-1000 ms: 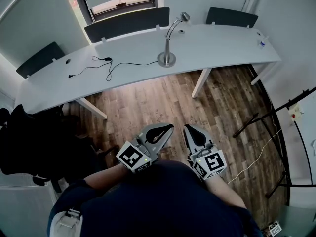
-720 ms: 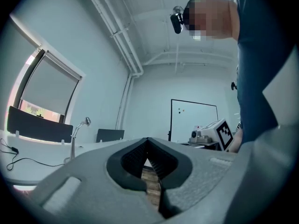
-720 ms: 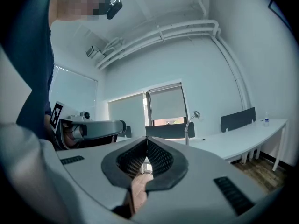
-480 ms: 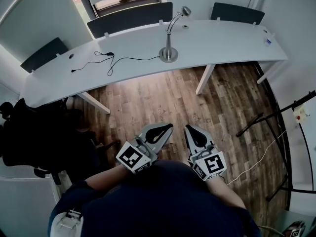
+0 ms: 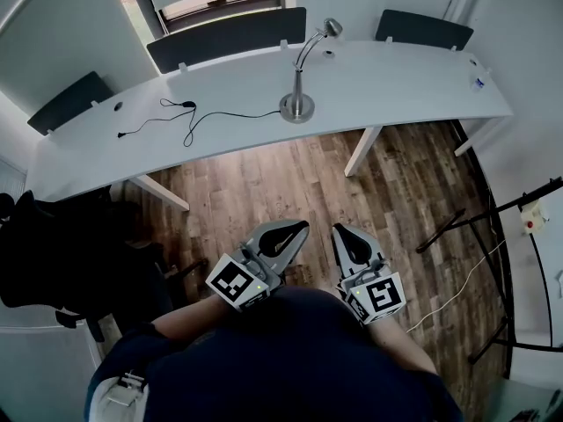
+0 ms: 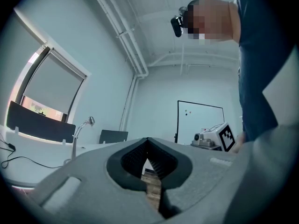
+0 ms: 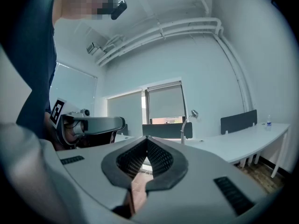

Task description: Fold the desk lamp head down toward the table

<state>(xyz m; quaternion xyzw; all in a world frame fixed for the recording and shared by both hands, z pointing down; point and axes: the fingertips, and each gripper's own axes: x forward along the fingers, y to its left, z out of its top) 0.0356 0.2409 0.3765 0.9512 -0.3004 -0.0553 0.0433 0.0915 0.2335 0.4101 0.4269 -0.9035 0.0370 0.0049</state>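
Observation:
The desk lamp stands upright on the long white desk (image 5: 396, 82), with a round metal base (image 5: 296, 106), a curved neck and a small head (image 5: 332, 28) raised high. Both grippers are held close to my body over the wooden floor, far short of the desk. My left gripper (image 5: 299, 227) is shut and empty, and so is my right gripper (image 5: 339, 229). The lamp (image 6: 77, 135) shows small beyond the left gripper (image 6: 147, 139) in the left gripper view. It also shows past the right gripper (image 7: 147, 138) as the lamp (image 7: 188, 121) in the right gripper view.
A black cable (image 5: 189, 117) lies on the desk left of the lamp. Dark chair backs (image 5: 229, 38) line the desk's far side, and a small bottle (image 5: 479, 83) sits at its right end. A black office chair (image 5: 53, 253) is at my left, a stand's legs (image 5: 493, 209) at my right.
The head view has swayed a little and the desk looks marginally larger. Both grippers stay shut and side by side in front of my body.

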